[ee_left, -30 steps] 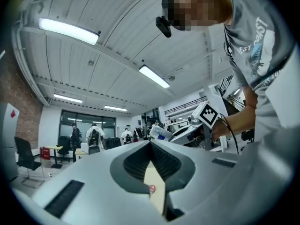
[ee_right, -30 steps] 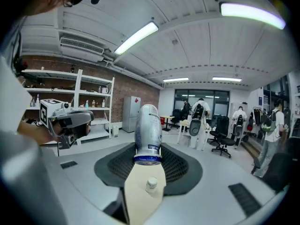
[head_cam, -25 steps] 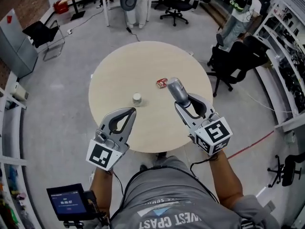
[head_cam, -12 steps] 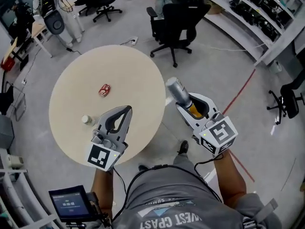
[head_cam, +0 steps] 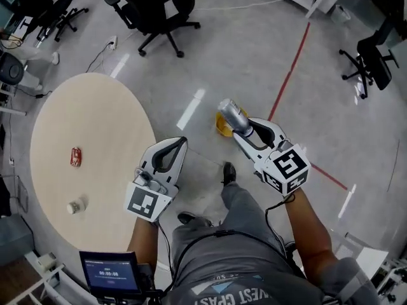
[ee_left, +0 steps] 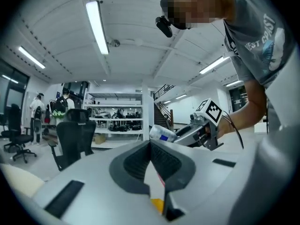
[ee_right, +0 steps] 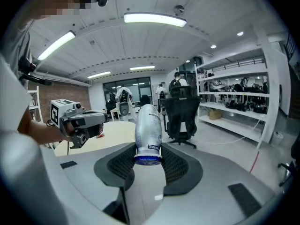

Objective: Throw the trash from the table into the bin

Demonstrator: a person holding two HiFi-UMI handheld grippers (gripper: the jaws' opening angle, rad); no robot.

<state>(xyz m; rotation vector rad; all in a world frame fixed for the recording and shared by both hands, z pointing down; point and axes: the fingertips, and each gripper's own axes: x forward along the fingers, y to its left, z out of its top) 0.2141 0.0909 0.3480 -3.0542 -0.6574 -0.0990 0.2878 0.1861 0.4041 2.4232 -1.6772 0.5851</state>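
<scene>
**Head view.** At right, right gripper [head_cam: 248,131] pinching the near end of a silver drinks can [head_cam: 230,114]. Can held out over the grey floor [head_cam: 254,56], well apart from the round tabletop [head_cam: 108,126]. Directly under the can, a small yellow object [head_cam: 222,129] on the floor, mostly covered; possibly the bin, not possible to tell. At left, left gripper [head_cam: 180,143] with jaws pressed together and nothing between them, near the tabletop's edge in the picture. On the tabletop, 2 pieces of trash lying apart from each other: a crushed red can [head_cam: 75,157] and a small white cup [head_cam: 75,206].

**Left gripper view.** Ribbed pads [ee_left: 166,161] meeting at the tips, with only a thin wedge of gap behind them and no object in it. Low in that gap, a sliver of yellow. Past the tips, the other gripper carrying the silver can.

**Right gripper view.** Silver can seated by its blue-rimmed end between the 2 dark pads, body projecting forward beyond the tips. Jaws spread only to the can's width and closed on it. Behind at left, the tabletop and the empty gripper.

**Stage, as judged.** 1 of 3 visible pieces off the tabletop and in transit, not yet released. 2 pieces left to collect. Nothing seen inside a bin.
</scene>
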